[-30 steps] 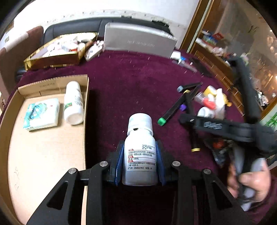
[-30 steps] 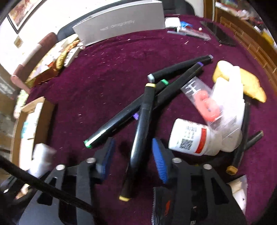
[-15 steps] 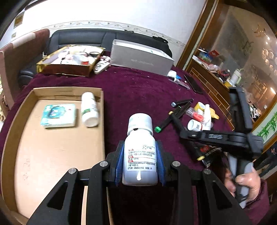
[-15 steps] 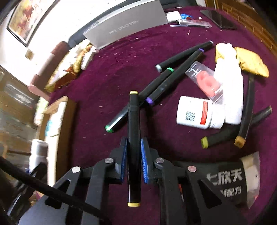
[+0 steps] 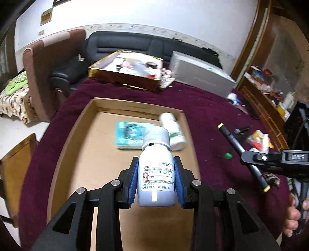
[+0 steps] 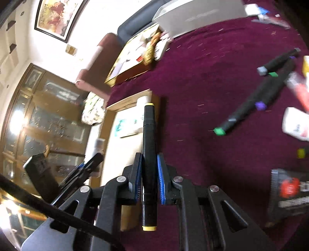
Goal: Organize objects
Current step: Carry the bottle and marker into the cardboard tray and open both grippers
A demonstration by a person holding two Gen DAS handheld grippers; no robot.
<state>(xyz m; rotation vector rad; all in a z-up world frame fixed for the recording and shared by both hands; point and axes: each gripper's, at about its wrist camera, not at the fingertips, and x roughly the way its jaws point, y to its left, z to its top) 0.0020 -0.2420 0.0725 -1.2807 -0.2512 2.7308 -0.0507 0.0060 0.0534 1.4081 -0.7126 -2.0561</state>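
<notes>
Holding a pill bottle (image 5: 156, 173) over the cardboard tray (image 5: 77, 135), left gripper (image 5: 156, 182) pinches it; right gripper (image 6: 148, 178) pinches a yellow-capped marker (image 6: 148, 135). Tray has 2 items already; other markers (image 6: 256, 102) & clutter at right of frame still to sort.

Packet (image 5: 133, 138) and bottle (image 5: 172, 133) side by side in tray (image 5: 77, 135) (markers (image 6: 249, 105) rightward).

A dark leather sofa (image 5: 135, 43) stands against the white wall behind the maroon-clothed table (image 5: 202, 114). A brown padded armchair (image 5: 48, 63) sits to its left. A framed red-and-gold painting (image 6: 58, 17) hangs above a glass-fronted wooden cabinet (image 6: 38, 115).
</notes>
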